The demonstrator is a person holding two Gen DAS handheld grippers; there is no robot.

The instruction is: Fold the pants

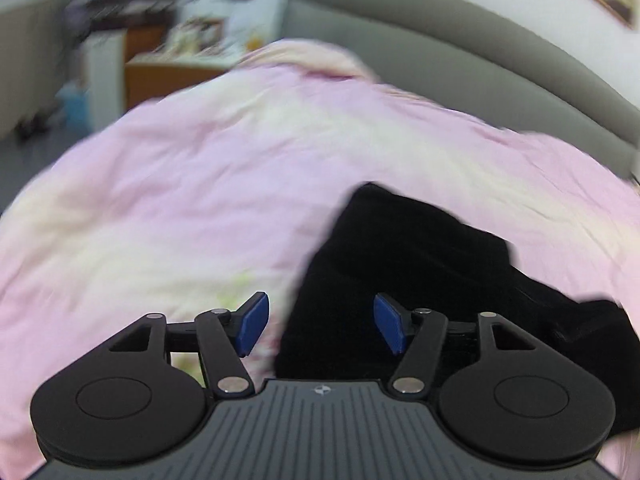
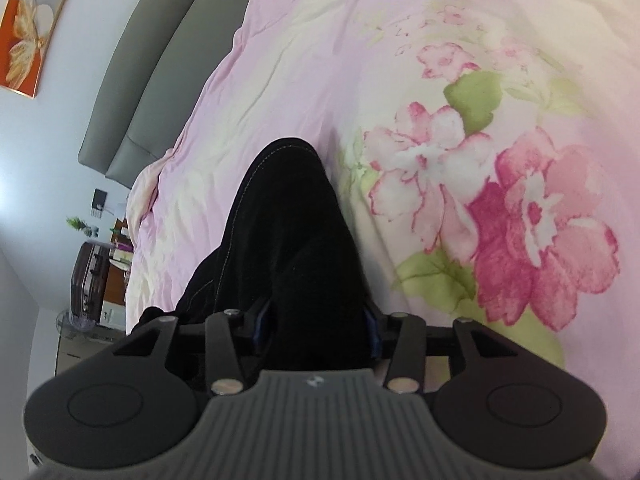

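Note:
The black pants [image 1: 420, 260] lie bunched on the pink floral bedspread [image 1: 200, 180]. In the left wrist view my left gripper [image 1: 321, 322] hovers over their near left edge. It is open, and its blue pads [image 1: 254, 322] stand well apart with nothing pinched between them. In the right wrist view a long black stretch of the pants [image 2: 292, 220] runs away from my right gripper [image 2: 316, 326]. Cloth fills the gap between its jaws and nearly hides the blue pads [image 2: 373, 330], so it looks shut on the pants.
The grey padded headboard [image 1: 440, 40] borders the bed along one side, headboard [image 2: 152, 80] at the upper left. A wooden bedside cabinet [image 1: 160, 68] with clutter and a dark suitcase [image 2: 90, 276] stand beyond the bed. The bedspread [image 2: 440, 80] spreads wide around the pants.

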